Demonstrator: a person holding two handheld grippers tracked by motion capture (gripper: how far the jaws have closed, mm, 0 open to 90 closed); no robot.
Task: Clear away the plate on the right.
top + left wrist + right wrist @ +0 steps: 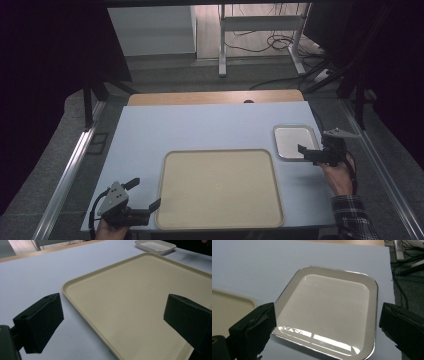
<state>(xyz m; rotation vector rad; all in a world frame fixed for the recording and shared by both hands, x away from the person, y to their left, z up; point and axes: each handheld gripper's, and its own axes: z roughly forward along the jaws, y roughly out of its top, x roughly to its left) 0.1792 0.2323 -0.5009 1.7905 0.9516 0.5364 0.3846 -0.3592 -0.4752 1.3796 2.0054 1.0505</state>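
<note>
Your right tongs [325, 332], jaws wide apart, straddle the small metal tray [329, 312] on the worktop [200, 130]; close squarely on its near rim. Left tongs [142, 195] gape beside the beige tray [220, 187].

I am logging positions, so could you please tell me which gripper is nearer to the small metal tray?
The right gripper, jaws open at the small metal tray's near edge. The left gripper sits far off, by the big beige tray's near-left corner.

my left gripper [146, 195] and right gripper [306, 152] are black with blocky jaws, grey three-cornered plates (screws showing), black cables; a plaid sleeve [353, 216].
</note>
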